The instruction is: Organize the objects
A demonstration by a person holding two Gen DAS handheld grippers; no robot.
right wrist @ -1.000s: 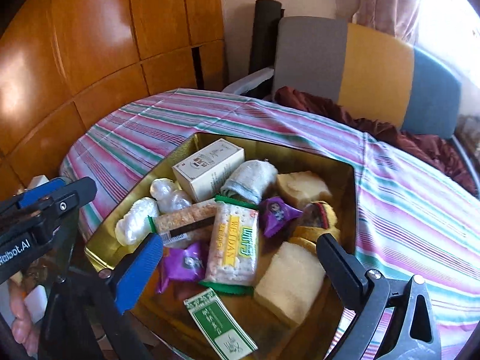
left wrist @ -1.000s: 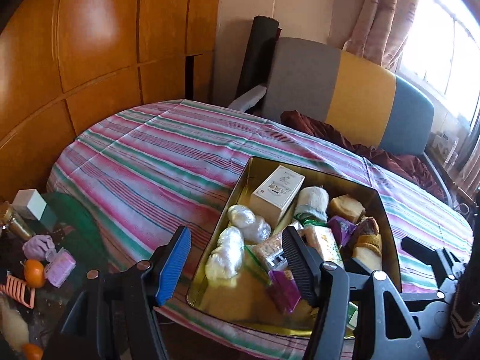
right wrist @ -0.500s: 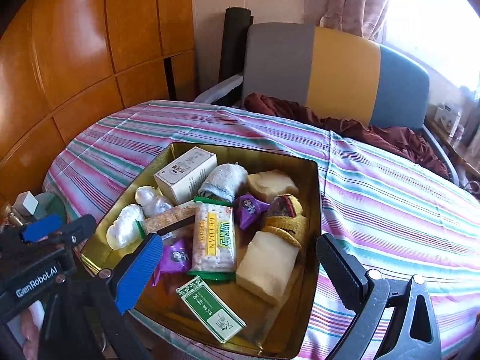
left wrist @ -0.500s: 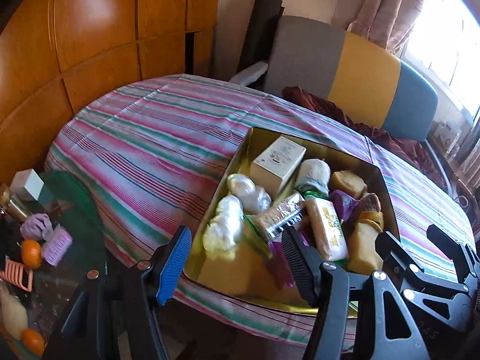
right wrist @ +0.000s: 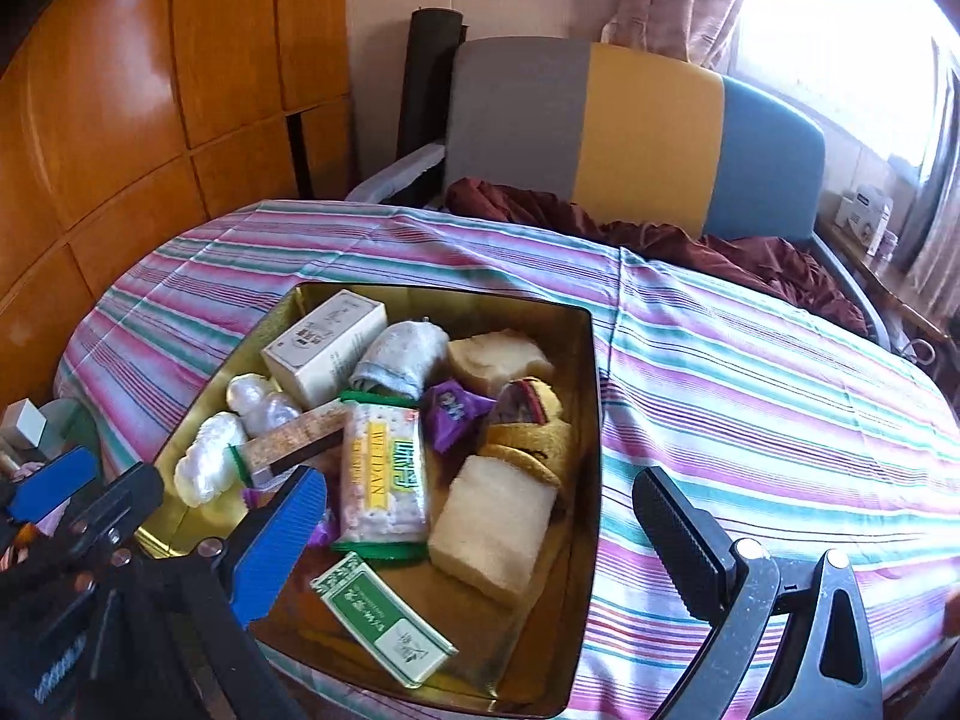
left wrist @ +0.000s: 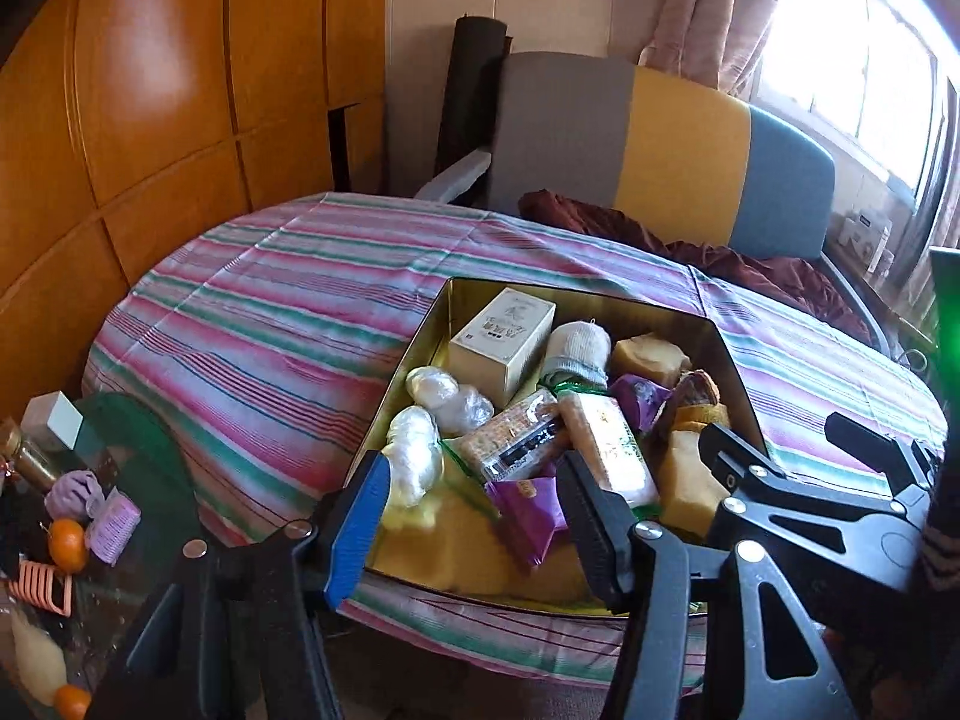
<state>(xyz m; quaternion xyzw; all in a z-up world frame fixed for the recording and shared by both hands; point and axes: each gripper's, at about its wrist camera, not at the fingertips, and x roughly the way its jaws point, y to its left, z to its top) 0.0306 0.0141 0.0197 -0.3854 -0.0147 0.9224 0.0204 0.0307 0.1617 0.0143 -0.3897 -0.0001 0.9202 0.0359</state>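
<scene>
A gold tin lies open on the striped table, packed with several items. Among them are a white box, a rolled grey cloth, a cracker packet, a green box, purple packets and pale sponge blocks. My left gripper hovers over the tin's near left corner. Its jaws are closing and grip nothing. My right gripper stands open above the tin's near edge, holding nothing.
The striped tablecloth runs right of the tin. A grey, yellow and blue chair with a dark red cloth stands behind the table. At the left, a low glass table carries oranges, a pink clip and small boxes. Wooden panels line the left wall.
The left gripper has drawn back slightly from the tin and its jaws have narrowed. The right gripper's view has rolled, and more tablecloth shows to the right of the tin.
</scene>
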